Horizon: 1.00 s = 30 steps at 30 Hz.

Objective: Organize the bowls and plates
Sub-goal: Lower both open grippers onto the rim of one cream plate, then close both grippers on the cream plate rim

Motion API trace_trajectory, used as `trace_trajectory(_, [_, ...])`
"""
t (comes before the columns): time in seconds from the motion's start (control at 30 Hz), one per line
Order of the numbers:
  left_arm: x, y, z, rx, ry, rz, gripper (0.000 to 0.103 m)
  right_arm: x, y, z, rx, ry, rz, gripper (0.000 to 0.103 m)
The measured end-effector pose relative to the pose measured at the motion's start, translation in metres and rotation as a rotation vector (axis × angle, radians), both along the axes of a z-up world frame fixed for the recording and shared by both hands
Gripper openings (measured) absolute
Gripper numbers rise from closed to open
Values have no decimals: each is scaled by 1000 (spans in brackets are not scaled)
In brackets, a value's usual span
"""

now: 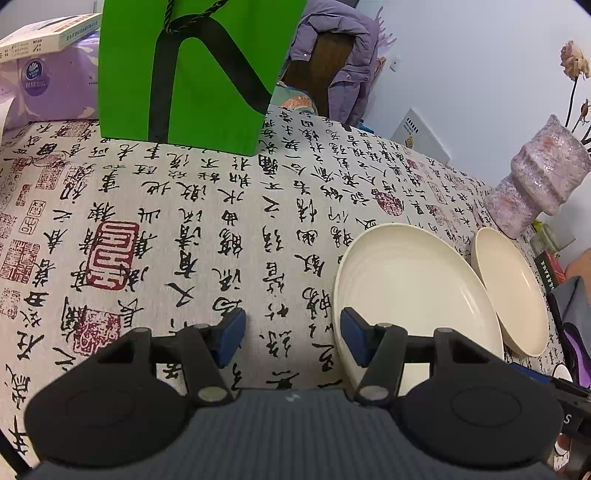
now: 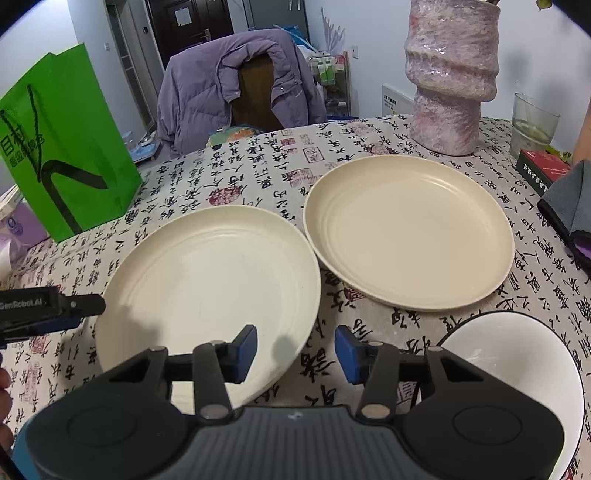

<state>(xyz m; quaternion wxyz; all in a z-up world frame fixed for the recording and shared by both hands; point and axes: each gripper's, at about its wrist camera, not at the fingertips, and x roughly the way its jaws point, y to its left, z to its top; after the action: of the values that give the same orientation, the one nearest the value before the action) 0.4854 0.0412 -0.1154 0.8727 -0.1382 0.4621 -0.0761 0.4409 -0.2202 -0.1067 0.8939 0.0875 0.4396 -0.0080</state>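
1. Two plates lie side by side on the tablecloth (image 2: 280, 155): the left plate (image 2: 207, 280) and the right plate (image 2: 406, 232), rims nearly touching.
2. A vase (image 2: 450, 81) stands behind the right plate.
3. A bowl (image 2: 517, 354) sits before the right plate.
4. A paper bag (image 2: 70, 147) stands left of and behind the left plate.

**A lived-in dining room at home**

We see a desk (image 2: 280, 155) under a calligraphy-print cloth, with a purple padded jacket (image 2: 207, 92) draped over a wooden chair (image 2: 255, 96) behind it. We also see a mottled pink vase (image 2: 450, 74), a green paper shopping bag (image 2: 66, 147), a tissue pack (image 1: 48, 85) and dark doors (image 2: 184, 29) beyond.
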Motion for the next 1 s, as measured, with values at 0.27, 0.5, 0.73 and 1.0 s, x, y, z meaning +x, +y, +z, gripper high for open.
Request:
trace_trajectory(0.27, [0,1,0,-3,1,2,58,1,-10,2,43,-25,-23,41])
trace_trajectory(0.5, [0,1,0,-2,0,4,58,2,-14,2,60,-26,-32,41])
trace_trajectory(0.73, [0,1,0,-3,-1,3,58,1,-12,1,57,-19,-35,38])
trace_trajectory(1.0, [0,0,0,-8,-7,-5,53,10,-6,-3,26,-7,-28,27])
